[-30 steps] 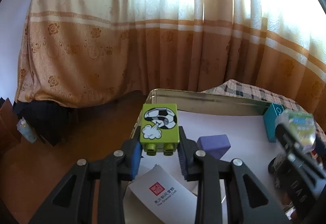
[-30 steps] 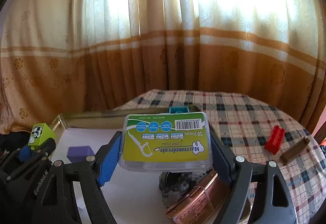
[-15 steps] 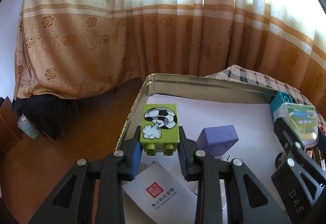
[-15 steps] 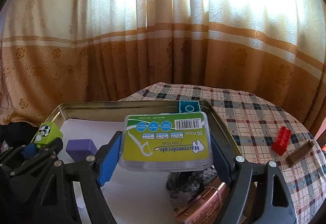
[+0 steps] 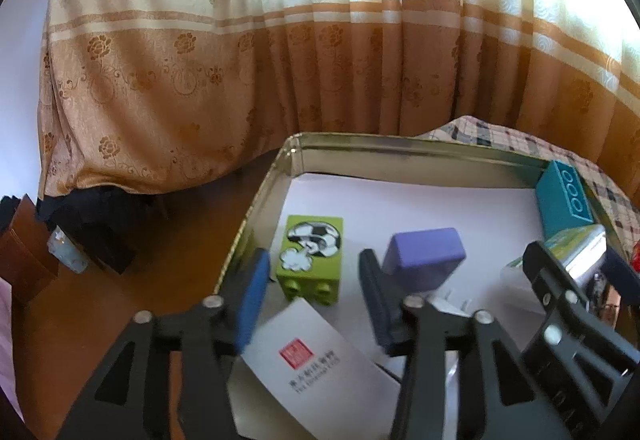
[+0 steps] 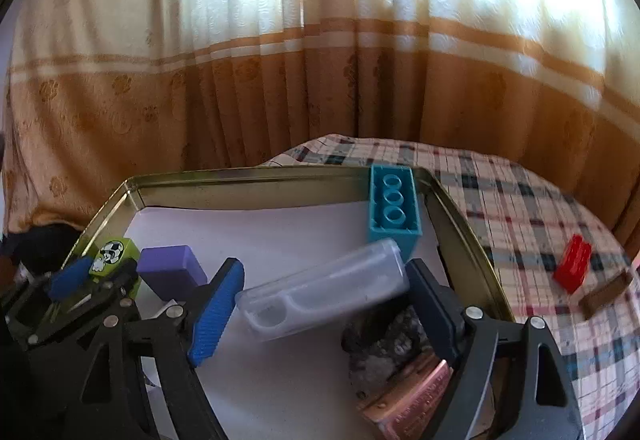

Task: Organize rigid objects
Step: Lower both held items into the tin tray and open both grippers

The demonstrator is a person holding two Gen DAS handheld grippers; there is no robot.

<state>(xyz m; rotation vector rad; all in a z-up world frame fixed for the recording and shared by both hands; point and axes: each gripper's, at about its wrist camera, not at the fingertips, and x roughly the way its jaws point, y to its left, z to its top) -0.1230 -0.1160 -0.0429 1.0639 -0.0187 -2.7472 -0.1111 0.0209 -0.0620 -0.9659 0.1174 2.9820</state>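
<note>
1. Green block (image 5: 314, 258) is sitting in the tin (image 5: 400, 151), left gripper (image 5: 310, 300) gaping wide around it, apparently released.
2. Floss box (image 6: 324, 290) is lying tilted between the right gripper's (image 6: 320, 300) spread jaws, seemingly dropped there.

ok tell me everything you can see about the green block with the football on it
The green block is a lime plastic toy brick. One face carries a black and white football with a white puff cloud, and the side toward the camera shows round sockets. It sits inside the metal tin, on the white lining near the left wall, beside the purple block. The left gripper is open, with gaps showing between its pads and the block.
</note>
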